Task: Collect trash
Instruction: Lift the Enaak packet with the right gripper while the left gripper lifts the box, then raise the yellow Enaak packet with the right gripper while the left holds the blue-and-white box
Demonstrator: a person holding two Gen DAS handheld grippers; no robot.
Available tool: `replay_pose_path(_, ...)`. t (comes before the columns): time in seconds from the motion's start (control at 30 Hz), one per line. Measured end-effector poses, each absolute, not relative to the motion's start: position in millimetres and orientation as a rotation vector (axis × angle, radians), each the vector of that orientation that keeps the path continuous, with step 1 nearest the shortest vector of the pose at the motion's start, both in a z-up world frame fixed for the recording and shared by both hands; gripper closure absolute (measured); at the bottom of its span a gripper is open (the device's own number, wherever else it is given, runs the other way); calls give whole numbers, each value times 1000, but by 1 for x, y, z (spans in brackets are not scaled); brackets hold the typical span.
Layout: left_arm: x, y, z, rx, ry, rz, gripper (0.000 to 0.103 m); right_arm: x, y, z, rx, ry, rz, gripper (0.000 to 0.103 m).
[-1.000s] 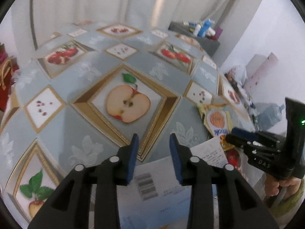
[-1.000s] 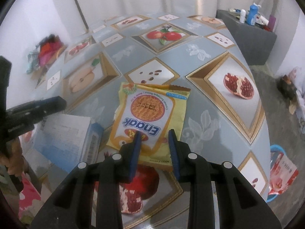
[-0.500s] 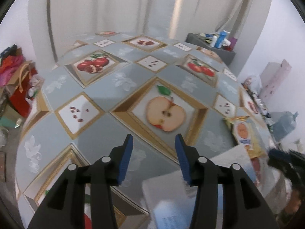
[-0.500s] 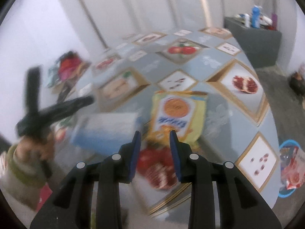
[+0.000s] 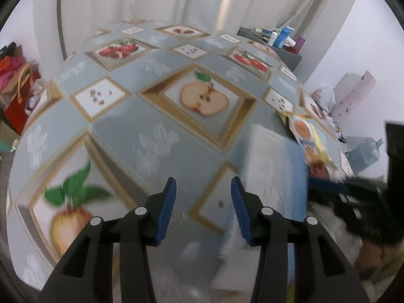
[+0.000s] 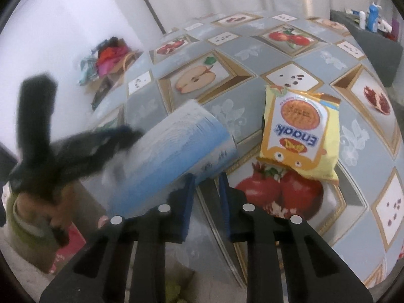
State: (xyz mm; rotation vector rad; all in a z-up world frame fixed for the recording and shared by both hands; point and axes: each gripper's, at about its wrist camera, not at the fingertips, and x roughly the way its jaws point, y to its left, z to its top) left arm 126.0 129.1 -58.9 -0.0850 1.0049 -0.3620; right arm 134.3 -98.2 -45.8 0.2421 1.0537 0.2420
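With the left gripper (image 5: 203, 197) jaws half open on nothing and the right gripper (image 6: 205, 189) jaws closing empty, the blue-and-white paper carton (image 6: 176, 151) overhanging the tabletop (image 6: 315, 58) edge could slide off if nudged.

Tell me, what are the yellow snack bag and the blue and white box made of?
The yellow snack bag looks like thin, shiny plastic film: it crinkles and its top edge is crimped. The blue and white box looks like printed cardboard with flat faces and straight edges, though blur makes that less sure.
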Motion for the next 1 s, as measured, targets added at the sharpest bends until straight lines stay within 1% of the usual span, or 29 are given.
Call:
replay_pose_path(0.13,110,133,-59,-118,1010,-357,60,140,-98,-47,259,1054,239,85)
replay_pose_path(0.37,102,138,-53,-170,992,-339,60,141,-99,-41,269,1032,240,85)
replay_pose_path(0.43,101,137,-46,-184,975,-344,58,137,-106,-34,275,1000,212,85)
replay_pose_path(0.47,101,134,-42,-190,968,-355,53,132,-114,-29,285,975,189,84)
replay_pose_path(0.5,101,129,-38,-194,968,-366,42,129,-119,-26,294,961,174,79)
replay_pose_path(0.53,101,124,-35,-199,968,-380,37,124,-128,-22,306,941,141,70)
replay_pose_path(0.57,101,119,-33,-204,968,-394,30,119,-136,-18,311,926,110,66)
replay_pose_path(0.63,101,103,-32,-206,973,-423,22,114,-147,-15,315,909,75,59)
replay_pose_path(0.67,102,97,-33,-199,975,-425,16,110,-156,-13,319,901,45,57)
replay_pose_path(0.7,102,89,-34,-186,978,-421,14,108,-161,-12,319,898,27,53)
replay_pose_path(0.8,105,70,-43,-160,995,-391,12,102,-175,-12,317,892,-23,50)
replay_pose_path(0.97,109,56,-58,-84,1020,-275,12,100,-185,-16,326,881,-66,42)
replay_pose_path(1.0,111,56,-61,-83,1028,-264,12,100,-185,-17,324,881,-70,38)
